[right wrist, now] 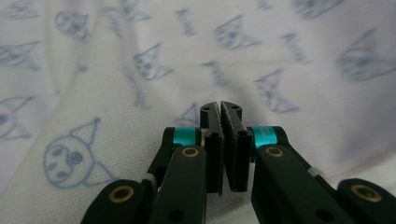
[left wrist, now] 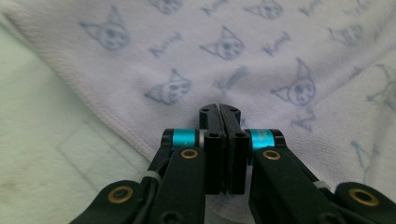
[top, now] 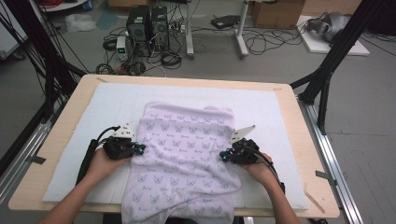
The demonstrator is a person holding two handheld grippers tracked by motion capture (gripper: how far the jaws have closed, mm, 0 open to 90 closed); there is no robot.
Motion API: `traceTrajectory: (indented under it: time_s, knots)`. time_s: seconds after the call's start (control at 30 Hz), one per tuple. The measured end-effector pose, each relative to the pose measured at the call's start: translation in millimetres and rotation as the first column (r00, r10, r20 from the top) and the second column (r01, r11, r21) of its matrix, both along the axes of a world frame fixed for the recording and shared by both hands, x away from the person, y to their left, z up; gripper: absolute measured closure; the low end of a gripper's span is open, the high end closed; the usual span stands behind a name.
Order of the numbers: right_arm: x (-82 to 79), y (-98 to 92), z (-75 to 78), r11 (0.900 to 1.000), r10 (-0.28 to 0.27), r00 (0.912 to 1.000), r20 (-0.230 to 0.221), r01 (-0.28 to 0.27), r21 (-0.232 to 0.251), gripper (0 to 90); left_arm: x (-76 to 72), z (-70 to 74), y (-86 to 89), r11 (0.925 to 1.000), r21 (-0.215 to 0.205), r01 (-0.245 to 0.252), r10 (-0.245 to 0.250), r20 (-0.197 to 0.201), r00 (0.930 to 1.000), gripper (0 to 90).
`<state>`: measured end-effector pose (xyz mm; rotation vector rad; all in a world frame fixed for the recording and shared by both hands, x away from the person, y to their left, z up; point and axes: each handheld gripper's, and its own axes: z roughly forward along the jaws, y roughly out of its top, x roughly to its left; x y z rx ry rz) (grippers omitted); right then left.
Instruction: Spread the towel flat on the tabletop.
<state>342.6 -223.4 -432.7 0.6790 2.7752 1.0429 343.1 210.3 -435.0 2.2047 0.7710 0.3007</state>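
The pale towel (top: 182,158) with blue cat faces lies spread on the white mat (top: 84,126) between the two grippers, its near end hanging over the table edge (top: 28,200) toward the person. The left gripper (top: 138,148) sits at its left hem and the right gripper (top: 224,155) at its right hem; both have their jaws pressed together, and in the gripper views no cloth is seen between the tips. The risk is that a lift from here takes no cloth, or only a thin fold that slips out, because the closed jaws rest on the towel and do not hold its edge.
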Motion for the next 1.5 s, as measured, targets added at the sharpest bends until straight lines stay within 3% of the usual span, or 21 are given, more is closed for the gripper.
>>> traceTrajectory:
  time_s: [0.1, 0.2, 0.27, 0.37, 0.43, 0.47, 0.57, 0.63, 0.7, 0.77, 0.83, 0.93, 0.97, 1.03, 1.13, 1.23, 1.37, 1.43, 1.5]
  knots:
    - [12.3, -2.2, 10.8, 0.998, -0.067, 0.9963, 0.054, 0.066, 0.012, 88.3, 10.0, 4.5, 4.2, 0.9974, -0.028, -0.066, 0.067, 0.026, 0.9974, 88.3]
    - [28.3, -4.2, 18.7, 0.992, -0.126, 0.9887, 0.082, 0.125, 0.017, 88.2, 19.5, 9.8, 2.4, 0.9914, -0.044, -0.123, 0.126, 0.065, 0.9899, 88.2]
    - [36.6, -3.9, 17.2, 0.989, -0.148, 0.9852, 0.088, 0.146, 0.030, 87.2, 26.7, 10.3, 0.3, 0.9875, -0.053, -0.149, 0.152, 0.063, 0.9864, 87.7]
    - [44.0, -2.5, 10.5, 0.985, -0.172, 0.9814, 0.085, 0.172, 0.008, 78.4, 28.4, 11.5, 0.4, 0.9850, -0.043, -0.167, 0.170, 0.077, 0.9824, 80.5]
    - [41.8, -4.8, 12.4, 0.982, -0.189, 0.9777, 0.091, 0.188, 0.019, 70.8, 24.7, 15.9, 5.3, 0.9848, -0.066, -0.160, 0.165, 0.069, 0.9839, 76.5]
    - [38.0, -7.6, 16.7, 0.981, -0.191, 0.9765, 0.100, 0.187, 0.046, 69.8, 21.8, 18.6, 7.5, 0.9850, -0.078, -0.154, 0.160, 0.070, 0.9847, 73.6]
    - [27.1, -12.8, 27.4, 0.984, -0.149, 0.9836, 0.101, 0.138, 0.115, 63.0, 12.0, 23.8, 10.9, 0.9874, -0.099, -0.123, 0.130, 0.064, 0.9895, 63.9]
    - [18.5, -12.1, 31.4, 0.987, -0.101, 0.9920, 0.075, 0.091, 0.133, 58.3, 2.8, 22.6, 10.0, 0.9927, -0.082, -0.089, 0.093, 0.054, 0.9942, 57.4]
    - [9.0, -6.1, 30.1, 0.996, -0.036, 0.9976, 0.059, 0.031, 0.088, 54.5, -5.0, 17.2, 7.1, 0.9970, -0.054, -0.055, 0.057, 0.044, 0.9974, 52.1]
    - [4.9, 1.0, 26.0, 1.000, -0.008, 0.9986, 0.051, 0.007, 0.026, 52.2, -8.3, 8.7, 3.8, 0.9986, -0.025, -0.046, 0.047, 0.028, 0.9985, 49.6]
    - [6.0, 8.0, 19.8, 1.000, 0.016, 0.9992, 0.035, -0.016, -0.013, 52.0, -7.2, 2.2, 0.1, 0.9992, 0.017, -0.035, 0.035, -0.001, 0.9994, 51.1]
    - [10.6, 18.3, 8.1, 0.997, 0.044, 0.9989, 0.013, -0.043, -0.071, 57.9, -6.5, -2.3, -5.9, 0.9988, 0.048, -0.012, 0.011, 0.005, 0.9999, 66.2]
    - [11.7, 21.3, 3.7, 0.994, 0.051, 0.9987, -0.005, -0.051, -0.094, 60.6, -6.0, -2.3, -6.5, 0.9989, 0.047, -0.005, 0.004, 0.009, 1.0000, 76.9]
    - [14.4, 21.4, 4.1, 0.996, 0.057, 0.9982, -0.018, -0.059, -0.064, 85.2, -3.4, -2.7, -6.2, 0.9990, 0.043, -0.009, 0.009, 0.008, 0.9999, 86.8]
    - [19.0, 27.0, 4.8, 0.995, 0.068, 0.9977, 0.005, -0.067, -0.069, 88.3, 0.5, -1.5, -2.3, 0.9981, 0.033, -0.053, 0.051, 0.039, 0.9979, 88.0]
    - [27.7, 29.3, 8.9, 0.999, 0.024, 0.9987, 0.045, -0.022, -0.038, 88.4, 6.0, 1.0, 1.1, 0.9948, 0.007, -0.101, 0.101, 0.063, 0.9929, 88.1]
    - [43.9, 32.9, 14.3, 0.998, -0.062, 0.9925, 0.105, 0.063, -0.006, 86.9, 17.1, 5.6, 1.1, 0.9876, -0.005, -0.157, 0.157, 0.080, 0.9843, 86.7]
    - [50.1, 32.2, 10.5, 0.995, -0.101, 0.9882, 0.115, 0.102, -0.006, 75.3, 18.9, 7.8, 2.2, 0.9831, -0.023, -0.181, 0.183, 0.093, 0.9788, 79.5]
    - [52.7, 26.0, 9.9, 0.992, -0.128, 0.9872, 0.096, 0.126, 0.028, 70.7, 16.8, 10.9, 6.5, 0.9840, -0.047, -0.172, 0.175, 0.076, 0.9816, 72.8]
